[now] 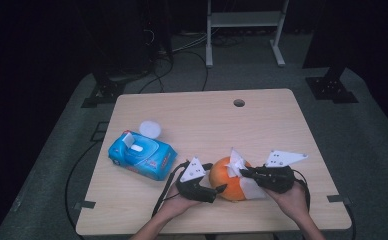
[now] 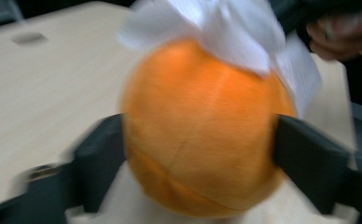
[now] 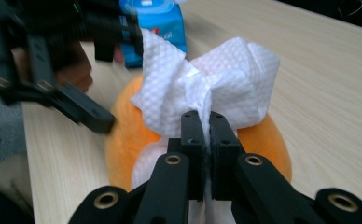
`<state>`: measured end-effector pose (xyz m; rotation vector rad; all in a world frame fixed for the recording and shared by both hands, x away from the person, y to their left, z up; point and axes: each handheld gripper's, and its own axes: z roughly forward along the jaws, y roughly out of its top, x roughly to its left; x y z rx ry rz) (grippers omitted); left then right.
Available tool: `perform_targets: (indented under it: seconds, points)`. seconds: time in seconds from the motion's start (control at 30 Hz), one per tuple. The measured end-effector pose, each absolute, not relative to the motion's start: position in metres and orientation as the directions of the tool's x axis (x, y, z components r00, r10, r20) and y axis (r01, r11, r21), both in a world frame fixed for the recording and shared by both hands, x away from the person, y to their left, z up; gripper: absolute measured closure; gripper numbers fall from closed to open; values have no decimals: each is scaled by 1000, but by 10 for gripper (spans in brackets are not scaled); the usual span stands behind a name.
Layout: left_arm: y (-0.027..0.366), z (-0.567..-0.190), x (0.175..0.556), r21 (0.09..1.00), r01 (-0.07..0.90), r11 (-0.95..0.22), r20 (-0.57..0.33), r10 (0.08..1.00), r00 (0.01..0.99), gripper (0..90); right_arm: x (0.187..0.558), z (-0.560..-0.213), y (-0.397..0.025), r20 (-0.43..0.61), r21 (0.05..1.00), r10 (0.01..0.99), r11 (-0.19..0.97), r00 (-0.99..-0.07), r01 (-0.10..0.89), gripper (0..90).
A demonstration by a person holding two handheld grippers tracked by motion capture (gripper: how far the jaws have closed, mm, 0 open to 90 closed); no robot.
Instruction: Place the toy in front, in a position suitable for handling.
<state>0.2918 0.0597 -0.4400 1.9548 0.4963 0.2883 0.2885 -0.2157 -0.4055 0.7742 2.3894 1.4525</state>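
Left gripper [image 1: 220,189]: held in the person's left hand [image 1: 179,204] at the near edge of the table [image 1: 262,125], jaws spread to either side of an orange ball [image 1: 227,176]. In the left gripper view the ball [image 2: 202,135] sits between the two black jaws, each jaw pressed against one flank; the picture is blurred, yet the contact on both sides reads clearly.

Right gripper [image 1: 246,171]: held in the person's right hand [image 1: 292,197], to the right of the ball, jaws brought together on a white paper wipe [image 1: 238,162]. The right gripper view shows the two jaws pinched tight on a bunched fold of the wipe [image 3: 207,93], which fans out above them and drapes over the top of the ball [image 3: 263,140].

Orange ball: near centre of the table, toward the near edge, between the two grippers, resting on the wood surface. Part of the wipe also hangs down its right side.

Blue wipes pack [image 1: 142,155]: left of the ball, well apart from it, flap raised on top.

White round lid [image 1: 150,128]: just beyond the pack, on its far side.

Cable hole [image 1: 239,103]: far side of the table, centre.

Grey three-cornered plates: one on top of each gripper.
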Motion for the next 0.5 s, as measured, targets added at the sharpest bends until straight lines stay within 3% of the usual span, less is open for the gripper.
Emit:
perform_targets:
  seconds: [0.1,0.27,0.43,0.5]
  points:
    - [55,-435,286,912,169,-374,20,452,892,348,281,-396,-210,48,901,531,343,-846,267,859]
    - [45,-430,275,913,86,-398,106,437,893,388,269,-388,-187,-25,888,484,412,-875,203,859]
    - [53,-436,282,913,139,-385,52,446,894,394,281,-394,-209,5,881,550,393,-835,264,859]
    - [55,-436,285,913,162,-373,17,434,901,351,288,-399,-221,49,868,563,384,-825,314,859]
